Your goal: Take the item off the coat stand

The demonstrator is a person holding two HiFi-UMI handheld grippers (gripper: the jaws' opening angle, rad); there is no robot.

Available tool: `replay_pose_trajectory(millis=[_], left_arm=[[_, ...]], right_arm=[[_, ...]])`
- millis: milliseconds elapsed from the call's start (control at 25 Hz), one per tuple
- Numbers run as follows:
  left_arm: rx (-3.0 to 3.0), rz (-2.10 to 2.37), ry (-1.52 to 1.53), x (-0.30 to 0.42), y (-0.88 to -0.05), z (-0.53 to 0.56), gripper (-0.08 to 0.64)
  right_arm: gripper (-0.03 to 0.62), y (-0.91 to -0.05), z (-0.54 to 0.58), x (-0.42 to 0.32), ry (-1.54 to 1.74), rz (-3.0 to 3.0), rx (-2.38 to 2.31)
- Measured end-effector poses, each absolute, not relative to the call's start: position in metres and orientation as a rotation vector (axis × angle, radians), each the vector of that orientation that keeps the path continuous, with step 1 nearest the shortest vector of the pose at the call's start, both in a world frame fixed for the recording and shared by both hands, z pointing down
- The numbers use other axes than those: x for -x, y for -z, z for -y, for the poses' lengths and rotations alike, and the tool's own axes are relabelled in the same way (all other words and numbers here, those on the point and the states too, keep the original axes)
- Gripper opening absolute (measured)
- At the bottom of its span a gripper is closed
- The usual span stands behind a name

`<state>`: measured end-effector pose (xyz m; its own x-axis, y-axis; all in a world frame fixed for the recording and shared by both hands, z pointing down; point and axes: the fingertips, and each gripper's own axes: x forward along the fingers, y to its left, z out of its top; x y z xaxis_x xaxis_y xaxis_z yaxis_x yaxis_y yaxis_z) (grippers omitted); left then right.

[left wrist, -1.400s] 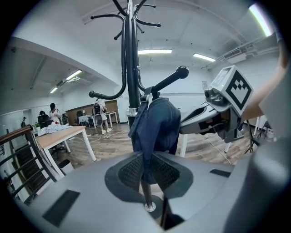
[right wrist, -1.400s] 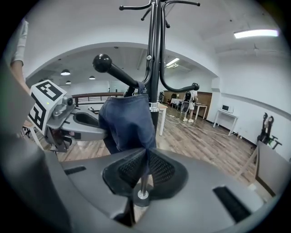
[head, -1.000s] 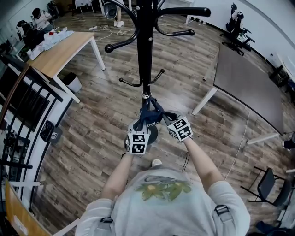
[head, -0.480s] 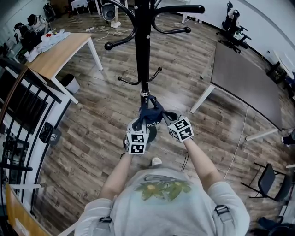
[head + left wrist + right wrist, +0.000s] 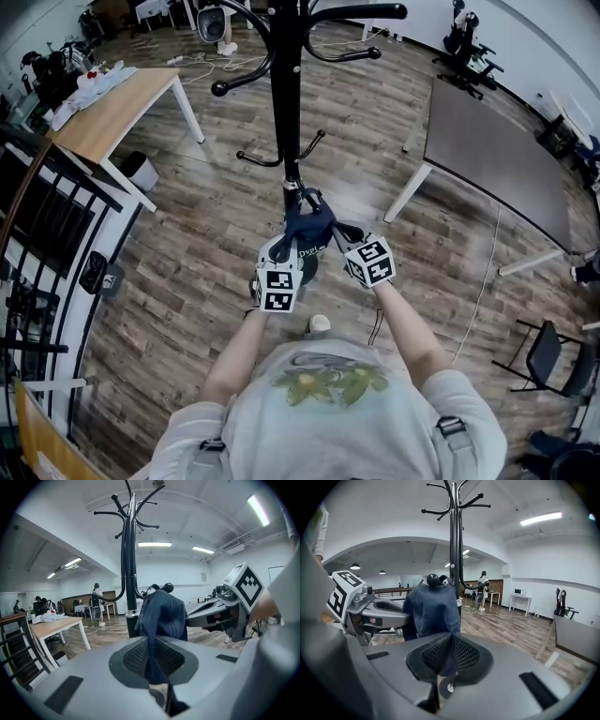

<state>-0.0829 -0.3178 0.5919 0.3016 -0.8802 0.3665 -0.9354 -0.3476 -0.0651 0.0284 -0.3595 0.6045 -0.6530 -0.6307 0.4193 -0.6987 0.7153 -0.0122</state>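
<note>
Little has changed since the earlier frame: the stand (image 5: 286, 94) has slid slightly left in the head view, while both grippers stay where they were on the item (image 5: 307, 230). That item is a dark blue cloth thing (a bag or a garment, I cannot tell which) draped over a low hook (image 5: 167, 587) beside the pole. It looks soft, light and limp, so it should sag and fold rather than slip. Its loose lower folds are a fair hold, though the part looped over the hook's knob must be lifted clear of it. The left gripper (image 5: 152, 656) has its jaws narrow, pinching a hanging fold of the cloth. The right gripper (image 5: 450, 656) has its jaws almost together on a thinner fold.
</note>
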Motion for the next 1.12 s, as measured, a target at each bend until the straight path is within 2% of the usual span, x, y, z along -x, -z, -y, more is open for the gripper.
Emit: replay_pose_trajectory(millis=[480, 1120], left_arm=[[-2.49, 1.644, -0.491, 0.074, -0.577, 0.3, 0.04], [-2.582, 1.631, -0.302, 0.064, -0.528, 0.26, 0.041]], right_arm=[[0.014, -0.588, 0.335, -0.039, -0.339, 2.572, -1.172], [0.014, -0.539, 0.284, -0.049, -0.326, 2.658, -1.342]])
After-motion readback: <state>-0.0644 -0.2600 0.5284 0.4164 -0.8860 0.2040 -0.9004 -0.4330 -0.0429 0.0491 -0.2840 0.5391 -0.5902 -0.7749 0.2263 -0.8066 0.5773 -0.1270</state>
